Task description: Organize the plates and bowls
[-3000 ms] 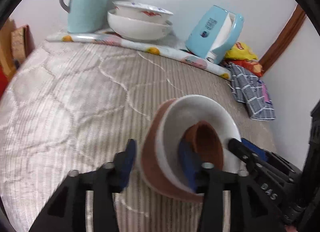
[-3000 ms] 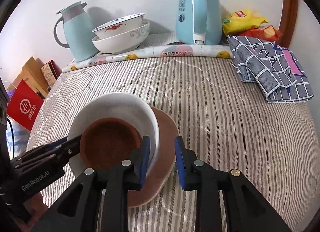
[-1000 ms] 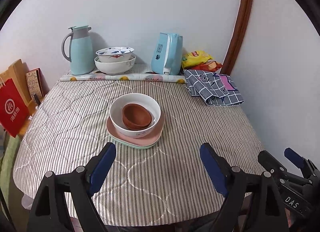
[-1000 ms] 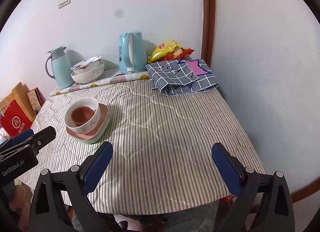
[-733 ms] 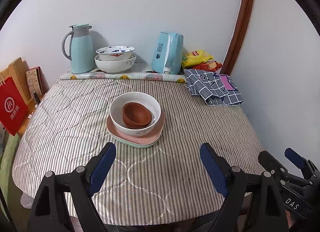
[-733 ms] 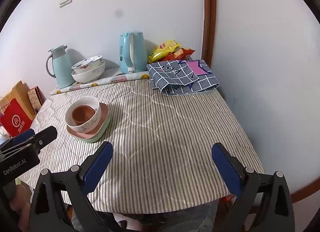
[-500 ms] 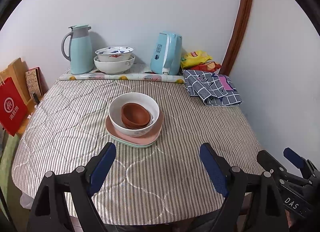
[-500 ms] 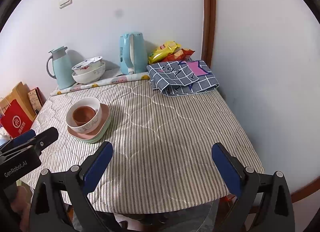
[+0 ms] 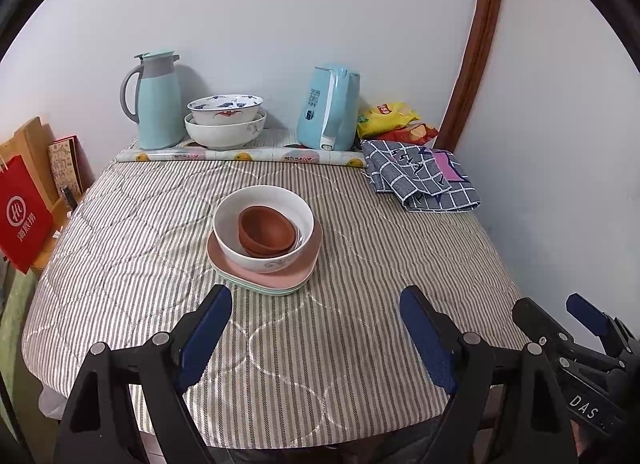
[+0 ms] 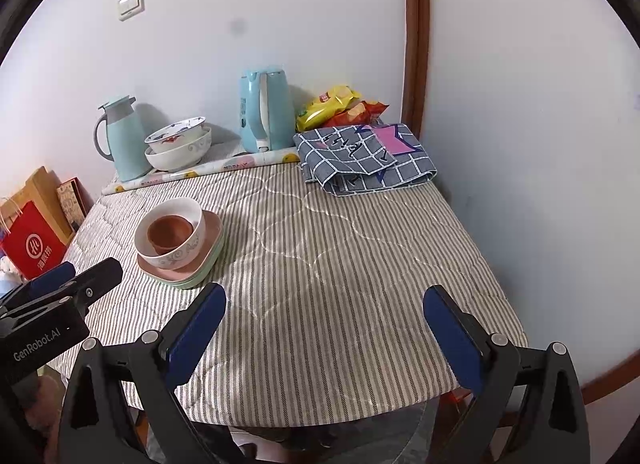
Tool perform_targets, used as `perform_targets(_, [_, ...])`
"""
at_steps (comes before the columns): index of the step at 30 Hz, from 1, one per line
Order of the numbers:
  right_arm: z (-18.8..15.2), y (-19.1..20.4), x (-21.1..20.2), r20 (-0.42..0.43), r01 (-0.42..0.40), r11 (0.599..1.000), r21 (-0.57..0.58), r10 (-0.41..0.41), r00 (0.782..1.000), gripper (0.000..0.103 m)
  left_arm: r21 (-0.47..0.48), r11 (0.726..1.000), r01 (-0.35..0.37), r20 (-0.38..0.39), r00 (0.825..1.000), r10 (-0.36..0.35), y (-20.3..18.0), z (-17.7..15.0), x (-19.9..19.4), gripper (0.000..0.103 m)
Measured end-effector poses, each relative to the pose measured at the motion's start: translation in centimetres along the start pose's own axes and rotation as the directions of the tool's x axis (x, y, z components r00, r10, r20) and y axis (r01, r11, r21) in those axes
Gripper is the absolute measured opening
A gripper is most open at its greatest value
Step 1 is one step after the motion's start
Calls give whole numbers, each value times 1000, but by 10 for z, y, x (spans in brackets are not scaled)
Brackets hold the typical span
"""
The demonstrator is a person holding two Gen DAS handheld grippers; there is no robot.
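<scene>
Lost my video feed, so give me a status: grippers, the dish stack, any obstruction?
Left gripper open, empty. Right gripper open, empty. Brown bowl nested in white bowl on pink plate, mid-table. Nothing in the way.

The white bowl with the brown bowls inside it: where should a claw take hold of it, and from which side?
Grip the rim of the white bowl on its near side, coming down from above with one finger inside and one outside. The brown bowls sit toward the right, leaving free wall at the left and near edge. The pink plate beneath flares out, which probably blocks a low side approach.
</scene>
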State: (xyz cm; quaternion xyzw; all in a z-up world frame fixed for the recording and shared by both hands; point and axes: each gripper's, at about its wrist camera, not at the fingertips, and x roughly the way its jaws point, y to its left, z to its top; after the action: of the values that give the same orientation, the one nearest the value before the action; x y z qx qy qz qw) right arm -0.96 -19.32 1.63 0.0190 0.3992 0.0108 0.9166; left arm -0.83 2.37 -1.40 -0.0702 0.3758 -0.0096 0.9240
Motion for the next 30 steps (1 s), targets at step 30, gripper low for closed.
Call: perform_targets(30, [0, 3, -1, 5, 2, 1000, -11, -2, 1000, 98, 0, 1000, 1, 6, 1000, -1, 2, 0, -1, 85])
